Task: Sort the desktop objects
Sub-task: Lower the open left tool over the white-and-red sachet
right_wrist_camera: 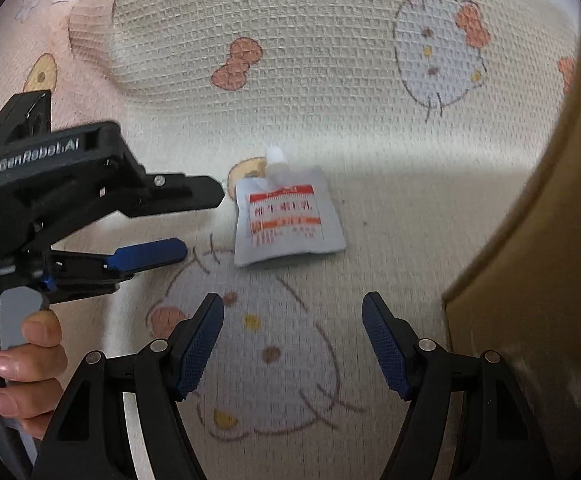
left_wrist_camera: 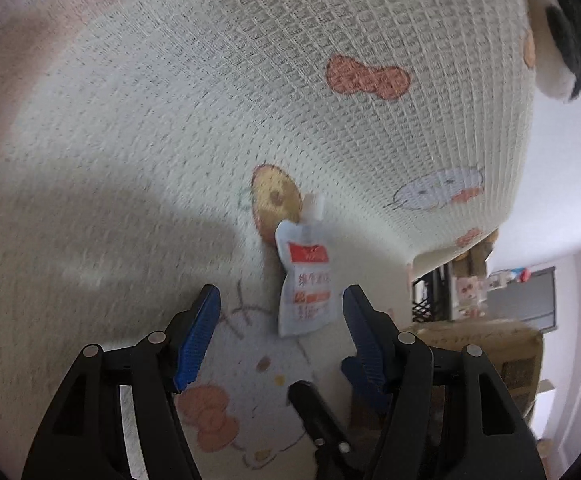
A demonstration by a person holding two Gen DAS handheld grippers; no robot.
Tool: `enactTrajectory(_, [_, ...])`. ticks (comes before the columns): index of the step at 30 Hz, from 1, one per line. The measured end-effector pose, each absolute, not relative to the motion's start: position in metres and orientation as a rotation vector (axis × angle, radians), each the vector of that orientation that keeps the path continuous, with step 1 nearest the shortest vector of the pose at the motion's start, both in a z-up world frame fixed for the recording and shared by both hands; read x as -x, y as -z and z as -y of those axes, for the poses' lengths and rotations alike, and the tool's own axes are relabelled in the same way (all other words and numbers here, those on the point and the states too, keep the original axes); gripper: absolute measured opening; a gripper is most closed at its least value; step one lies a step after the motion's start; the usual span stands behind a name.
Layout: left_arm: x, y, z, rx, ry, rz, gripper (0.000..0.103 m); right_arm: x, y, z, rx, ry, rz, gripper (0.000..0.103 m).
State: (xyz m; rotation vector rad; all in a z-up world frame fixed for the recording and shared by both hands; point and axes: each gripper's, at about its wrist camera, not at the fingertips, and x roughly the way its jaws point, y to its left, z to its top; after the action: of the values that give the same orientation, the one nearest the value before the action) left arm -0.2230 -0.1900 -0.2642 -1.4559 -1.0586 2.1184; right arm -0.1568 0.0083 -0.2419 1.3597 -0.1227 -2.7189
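Observation:
A small white spouted pouch (left_wrist_camera: 305,280) with a red label lies flat on the cream waffle blanket (left_wrist_camera: 250,100). My left gripper (left_wrist_camera: 281,300) is open and empty, the pouch just ahead between its blue pads. In the right wrist view the pouch (right_wrist_camera: 286,218) lies ahead of my right gripper (right_wrist_camera: 292,312), which is open and empty. The left gripper (right_wrist_camera: 202,220) comes in from the left there, jaws apart, tips close to the pouch's left edge.
A brown cardboard box (right_wrist_camera: 538,240) stands close on the right of the right gripper; it also shows in the left wrist view (left_wrist_camera: 490,344). A plush toy (left_wrist_camera: 562,40) lies at the blanket's far edge. A folded pillow bump (right_wrist_camera: 98,40) rises at the back left.

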Motion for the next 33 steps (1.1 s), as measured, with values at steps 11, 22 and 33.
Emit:
enactTrajectory(11, [0.243, 0.263, 0.165, 1.491, -2.175, 0.903, 0.063, 0.155, 0.249, -0.022, -1.409, 2.663, 0.244, 0.069])
enactTrajectory(22, [0.255, 0.255, 0.125, 1.565, -2.191, 0.752, 0.055, 0.148, 0.246, -0.026, -1.391, 2.645, 0.258, 0.069])
enactTrajectory(33, [0.264, 0.259, 0.12, 1.663, -2.171, 0.623, 0.012, 0.144, 0.245, -0.029, -1.384, 2.626, 0.246, 0.069])
